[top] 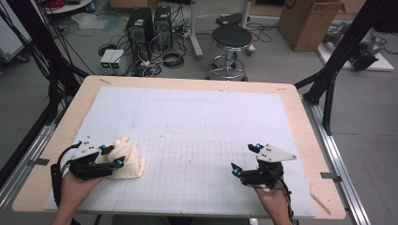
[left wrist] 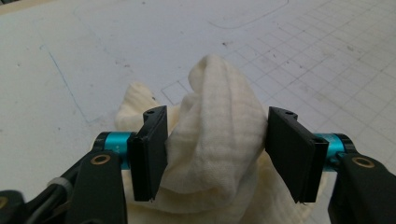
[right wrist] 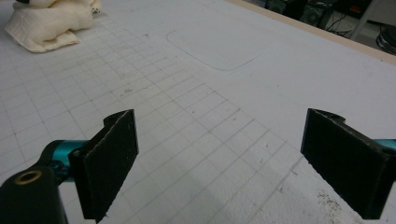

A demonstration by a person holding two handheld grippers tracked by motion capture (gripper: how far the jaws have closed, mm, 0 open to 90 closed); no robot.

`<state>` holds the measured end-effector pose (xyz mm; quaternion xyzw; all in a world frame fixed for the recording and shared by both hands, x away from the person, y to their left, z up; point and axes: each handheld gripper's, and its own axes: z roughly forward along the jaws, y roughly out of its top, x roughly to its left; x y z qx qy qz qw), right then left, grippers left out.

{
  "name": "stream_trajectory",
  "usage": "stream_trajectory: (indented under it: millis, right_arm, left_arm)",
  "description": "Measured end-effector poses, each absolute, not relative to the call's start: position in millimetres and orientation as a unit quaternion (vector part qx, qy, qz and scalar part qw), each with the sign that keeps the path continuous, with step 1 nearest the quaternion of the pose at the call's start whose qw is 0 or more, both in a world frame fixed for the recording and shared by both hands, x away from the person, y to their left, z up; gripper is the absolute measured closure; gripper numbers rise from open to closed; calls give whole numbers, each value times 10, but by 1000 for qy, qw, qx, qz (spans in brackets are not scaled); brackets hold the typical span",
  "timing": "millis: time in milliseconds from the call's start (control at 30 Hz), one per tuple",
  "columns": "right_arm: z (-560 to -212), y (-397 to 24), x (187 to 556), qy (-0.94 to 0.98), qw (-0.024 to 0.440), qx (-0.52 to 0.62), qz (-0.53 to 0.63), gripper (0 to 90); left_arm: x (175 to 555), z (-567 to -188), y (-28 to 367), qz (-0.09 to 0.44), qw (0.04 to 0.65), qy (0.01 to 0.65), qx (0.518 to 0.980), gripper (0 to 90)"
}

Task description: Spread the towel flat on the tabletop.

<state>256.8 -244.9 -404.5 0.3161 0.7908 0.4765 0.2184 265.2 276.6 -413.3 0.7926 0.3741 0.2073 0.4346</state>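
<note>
A crumpled cream cloth (top: 126,159) lies near the table's (top: 187,82) front-left corner. The left gripper (left wrist: 217,154) straddles a raised fold of it, both pads pressing the fabric. The right gripper (right wrist: 224,163) hovers wide open and empty over the grid mat (top: 197,164) near the front-right corner.

On my tabletop (top: 291,101): one cream cloth (top: 127,158), bunched, and one white gridded mat (top: 197,140). My grippers: two, left gripper (top: 111,156) and right gripper (top: 244,159), each with two black fingers (left wrist: 150,149). On the floor beyond: one round stool (top: 231,40), one cardboard box (top: 307,21), two computer towers (top: 150,26).
</note>
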Motion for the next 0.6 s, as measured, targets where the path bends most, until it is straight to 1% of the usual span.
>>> stream_trajectory:
  millis: [67,233,367,400,433,500,600]
  right_arm:
    - [-4049,-2446,2574,791,219,314,477,105]
    - [-4055,-2442,2577,792,219,314,476,105]
    - [-4066,-2430,2576,793,215,316,475,106]
    - [-4066,-2430,2576,793,215,316,475,106]
    - [-4071,-2424,2579,793,214,317,474,105]
    - [-4075,-2420,2586,793,216,314,475,105]
    - [-4082,-2411,2586,794,215,315,473,105]
  left_arm:
    - [2663,-4159,2766,203,428,374,797,426]
    - [2705,-4240,2748,182,405,376,813,436]
    - [2710,-4260,2722,183,395,371,820,484]
    - [2712,-4266,2719,183,393,369,822,484]
    - [2714,-4277,2711,181,391,368,824,515]
    - [2716,-4288,2699,182,387,366,826,523]
    - [2724,-4296,2693,183,381,365,830,570]
